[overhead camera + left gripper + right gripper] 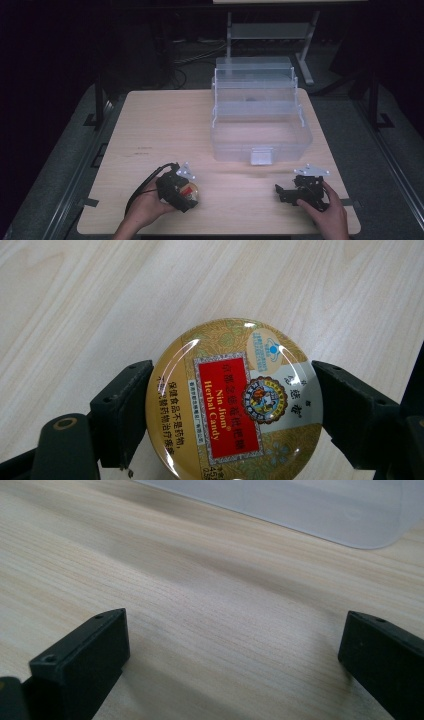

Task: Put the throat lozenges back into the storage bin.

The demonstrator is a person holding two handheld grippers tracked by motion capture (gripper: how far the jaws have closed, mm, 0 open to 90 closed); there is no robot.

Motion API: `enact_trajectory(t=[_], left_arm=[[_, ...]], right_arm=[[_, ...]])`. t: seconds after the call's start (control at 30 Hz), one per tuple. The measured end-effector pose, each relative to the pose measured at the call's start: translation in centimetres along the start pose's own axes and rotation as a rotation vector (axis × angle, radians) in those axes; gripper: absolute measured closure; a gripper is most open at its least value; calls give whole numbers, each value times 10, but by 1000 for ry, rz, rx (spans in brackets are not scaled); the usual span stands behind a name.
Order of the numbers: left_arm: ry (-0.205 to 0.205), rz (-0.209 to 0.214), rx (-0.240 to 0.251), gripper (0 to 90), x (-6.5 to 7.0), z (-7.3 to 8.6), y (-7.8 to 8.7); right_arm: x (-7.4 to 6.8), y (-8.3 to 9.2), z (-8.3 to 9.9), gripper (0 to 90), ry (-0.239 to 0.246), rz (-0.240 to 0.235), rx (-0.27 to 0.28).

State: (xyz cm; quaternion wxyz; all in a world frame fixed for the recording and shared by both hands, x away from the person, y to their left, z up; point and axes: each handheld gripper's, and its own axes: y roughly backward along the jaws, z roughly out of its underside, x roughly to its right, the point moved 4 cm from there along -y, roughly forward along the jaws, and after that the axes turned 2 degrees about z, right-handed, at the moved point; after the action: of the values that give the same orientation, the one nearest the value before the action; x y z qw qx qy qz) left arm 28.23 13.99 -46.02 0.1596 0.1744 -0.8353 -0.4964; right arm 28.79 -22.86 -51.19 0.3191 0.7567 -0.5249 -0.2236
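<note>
Pale wooden table (165, 125) in a dim room, floor seemingly grey.

High view overlooks the table (165, 125); both tool views hug it.

Table (165, 125): pale wood-grain top, rectangular with rounded corners.
Storage box (260, 132): clear plastic, standing open on the far right part of the table, its stepped trays folded back, a latch on its near wall.
Floor (60, 165): grey, around the table.
Background: dark, with a metal stand (305, 50) and cables (192, 55) behind the table.
</note>
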Motion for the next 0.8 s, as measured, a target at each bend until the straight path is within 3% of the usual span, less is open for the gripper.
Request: enact_trajectory(t=[0.8], left_arm=[[-15,-1,10,196,-4,-16,5]], right_arm=[[0,0,0,0,1,0,0]])
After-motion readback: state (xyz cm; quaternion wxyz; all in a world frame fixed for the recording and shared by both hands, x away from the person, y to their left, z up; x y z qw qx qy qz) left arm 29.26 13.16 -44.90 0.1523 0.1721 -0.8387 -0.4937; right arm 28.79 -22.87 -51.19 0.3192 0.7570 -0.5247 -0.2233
